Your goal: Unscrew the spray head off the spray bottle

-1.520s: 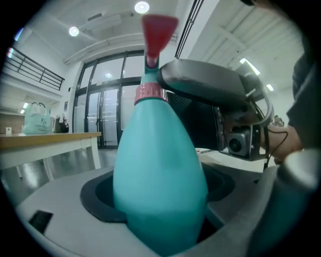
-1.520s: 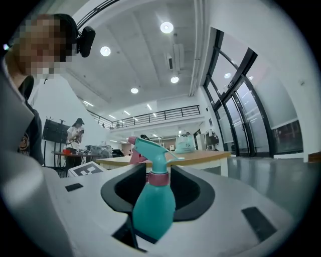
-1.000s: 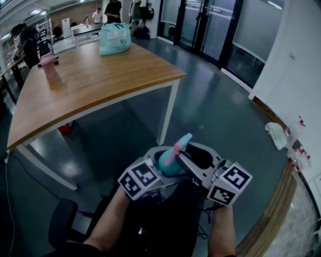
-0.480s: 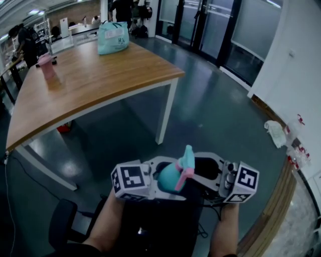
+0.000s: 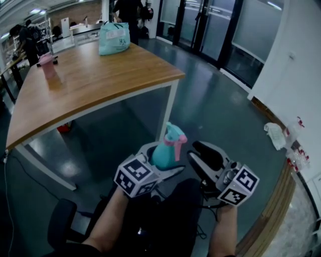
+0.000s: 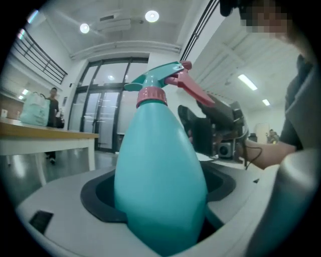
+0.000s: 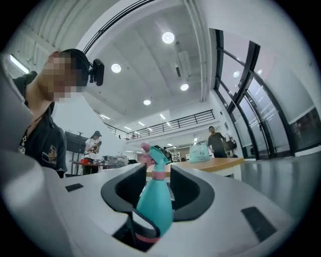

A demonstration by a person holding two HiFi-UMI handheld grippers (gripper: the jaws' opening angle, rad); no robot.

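1. Left claw pinches the teal bottle by its lower body; pads press on both sides, and the bottle is roughly upright
2. Bottle is in the air above the person's lap, well apart from the counter
3. Spray head is on the neck, over a pink collar; the pink trigger faces the right claw
4. Right claw is spread, with nothing between its pads; it sits just beside the bottle on the trigger side, not touching it, and its own view looks through the gap at the bottle
5. Counter carries a teal bag at its far edge and a pink item towards its left end
6. People stand beyond the counter; grey floor lies below
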